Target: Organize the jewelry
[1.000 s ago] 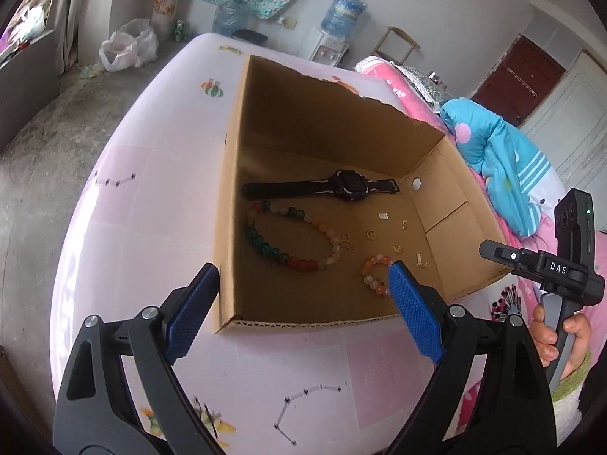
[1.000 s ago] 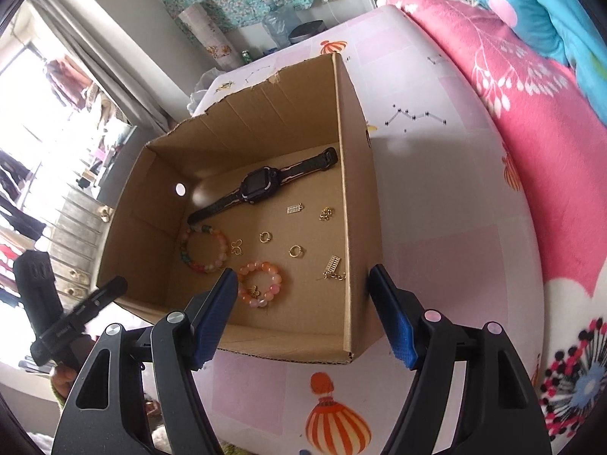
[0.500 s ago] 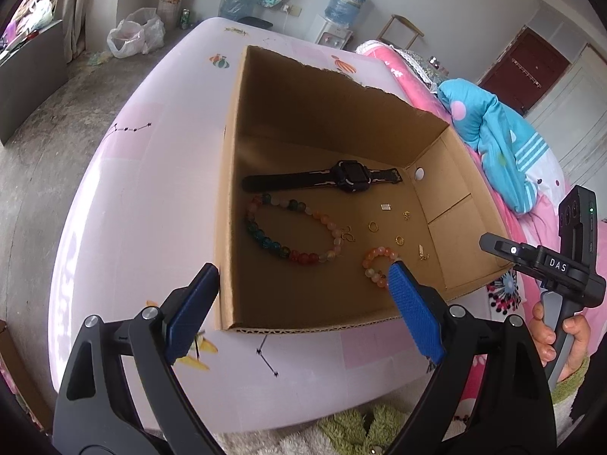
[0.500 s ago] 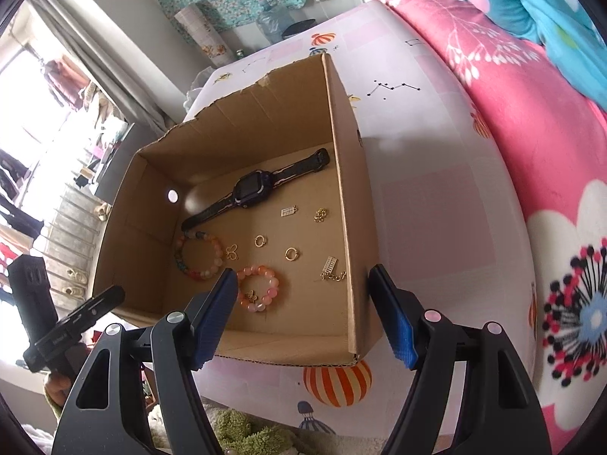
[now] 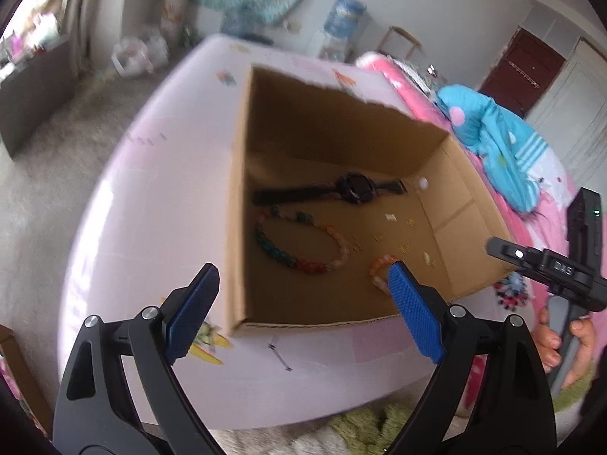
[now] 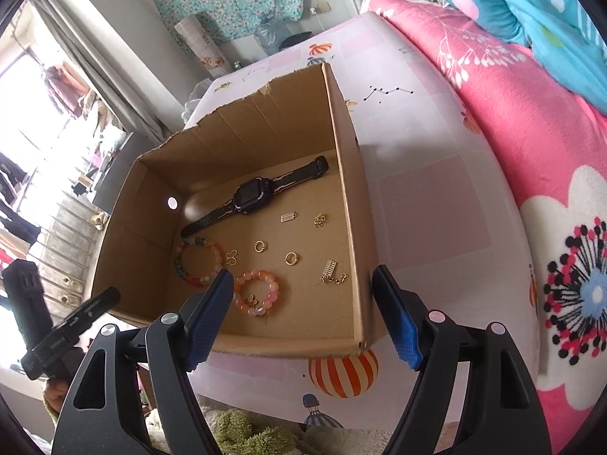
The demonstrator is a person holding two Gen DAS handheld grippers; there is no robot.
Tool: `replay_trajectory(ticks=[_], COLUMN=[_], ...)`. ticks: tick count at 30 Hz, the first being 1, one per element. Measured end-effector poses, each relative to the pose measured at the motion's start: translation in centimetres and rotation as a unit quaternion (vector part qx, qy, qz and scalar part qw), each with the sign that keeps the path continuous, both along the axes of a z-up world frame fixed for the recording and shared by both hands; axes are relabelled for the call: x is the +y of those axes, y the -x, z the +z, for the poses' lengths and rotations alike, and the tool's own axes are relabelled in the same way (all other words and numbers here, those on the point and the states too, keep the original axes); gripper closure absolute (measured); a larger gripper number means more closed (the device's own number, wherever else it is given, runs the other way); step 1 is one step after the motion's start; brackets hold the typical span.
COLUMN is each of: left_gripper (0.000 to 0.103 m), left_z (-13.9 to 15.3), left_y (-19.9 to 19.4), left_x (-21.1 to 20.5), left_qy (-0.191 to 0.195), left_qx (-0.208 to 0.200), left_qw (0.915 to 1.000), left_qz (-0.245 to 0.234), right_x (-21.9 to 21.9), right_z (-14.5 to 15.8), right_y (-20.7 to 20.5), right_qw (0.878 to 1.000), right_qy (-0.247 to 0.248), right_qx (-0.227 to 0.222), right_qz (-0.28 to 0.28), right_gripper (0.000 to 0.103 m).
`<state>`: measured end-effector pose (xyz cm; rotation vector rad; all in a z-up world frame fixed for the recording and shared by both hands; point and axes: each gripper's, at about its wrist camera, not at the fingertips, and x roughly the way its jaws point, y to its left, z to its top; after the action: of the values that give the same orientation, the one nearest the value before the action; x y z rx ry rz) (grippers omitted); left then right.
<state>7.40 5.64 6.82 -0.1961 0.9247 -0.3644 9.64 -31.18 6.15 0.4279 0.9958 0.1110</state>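
- Two tools were in play, both hovering just short of the near edge of the cardboard box [image 6: 347,189], which sat on a bed with a pale pink patterned sheet [image 6: 425,174].
- Left tool [image 5: 303,314] was spread wide with nothing between its blue pads [image 5: 415,314]; that view was pretty blurry.
- Right tool [image 6: 303,318] had its jaws opening, also with nothing in them.
- All the jewelry was lying loose on the box floor: a black watch [image 6: 252,195] stretched out near the back, a multicolour bead bracelet [image 6: 197,261] toward the left, and a smaller orange-pink bead bracelet [image 6: 256,292] close to the front.
- Little gold bits, rings [image 6: 291,258] and charms, were scattered between the watch and the right wall.
- A pink floral blanket [image 6: 531,144] lay on the right side of the bed.
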Motion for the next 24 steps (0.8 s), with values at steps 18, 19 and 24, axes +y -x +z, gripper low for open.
replay_trajectory(ticks=[18,19,24], left_gripper=[0.008,0.009,0.009], left_z=[8.0,8.2,7.7], left_y=[4.0,4.2,4.3], left_x=[-3.9,-4.1,-5.1], left_qy=[-0.095,-0.101,-0.123], left_qx=[-0.155,-0.153,-0.117], left_qw=[0.9831,0.9827,0.9853], left_qz=[0.023,0.026,0.016], right_x=[4.1,4.3,4.6], right_z=[8.5,8.7,9.1], right_y=[5.0,5.2,5.8], right_qw=[0.969,0.967,0.977], right_qy=[0.197,0.202,0.157], right_qx=[-0.134,-0.137,-0.122], right_qz=[-0.07,-0.074,-0.076], right_gripper=[0.007,0.007,0.007])
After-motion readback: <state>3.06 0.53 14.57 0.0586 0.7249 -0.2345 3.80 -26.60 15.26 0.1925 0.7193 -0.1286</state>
